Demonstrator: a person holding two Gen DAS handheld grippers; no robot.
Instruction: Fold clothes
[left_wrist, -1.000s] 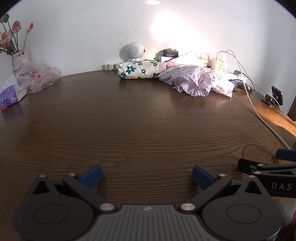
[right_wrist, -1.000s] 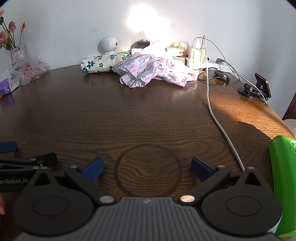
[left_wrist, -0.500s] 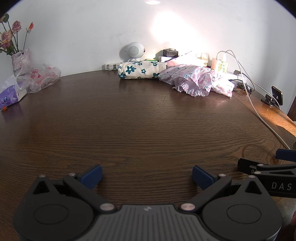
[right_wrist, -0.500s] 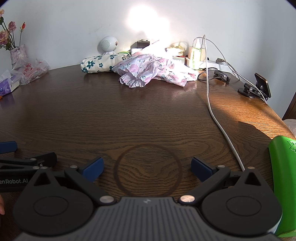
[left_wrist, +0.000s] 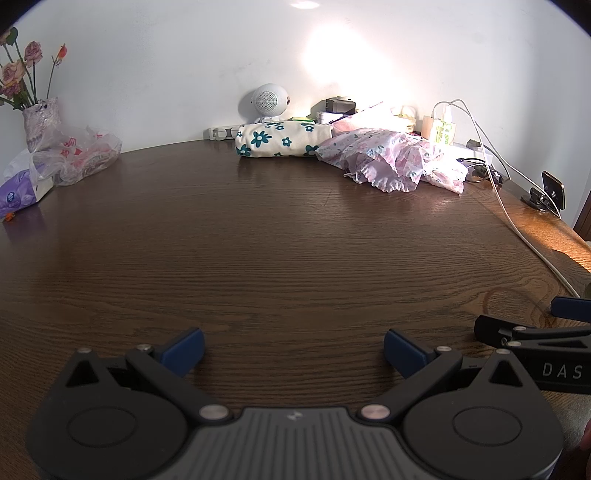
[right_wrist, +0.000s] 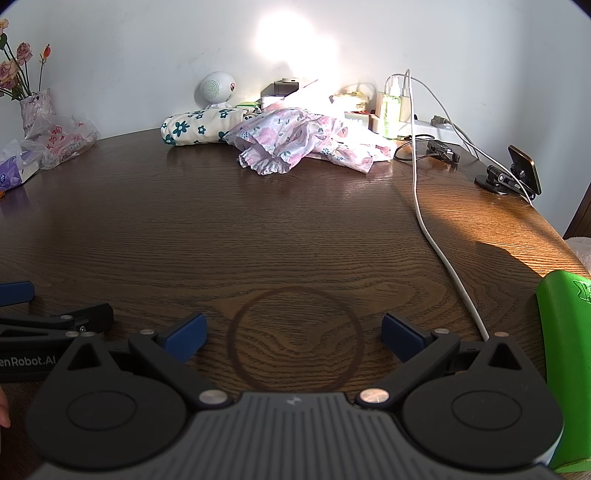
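1. The left gripper (left_wrist: 293, 349) and right gripper (right_wrist: 293, 338) sit low over the near edge of the wooden table (left_wrist: 280, 258), side by side, both with jaws spread wide and nothing between them
2. The crumpled pink floral garment (right_wrist: 295, 142) lies at the far side, well apart from both grippers, touching a rolled cream cloth with teal flowers (right_wrist: 195, 127)
3. It looks thin, light and limp, so it should drape and slide easily; the frilled hem (right_wrist: 264, 164) nearest the grippers seems the best place to pinch
4. A white cable (right_wrist: 424, 221) runs just beside it and could snag
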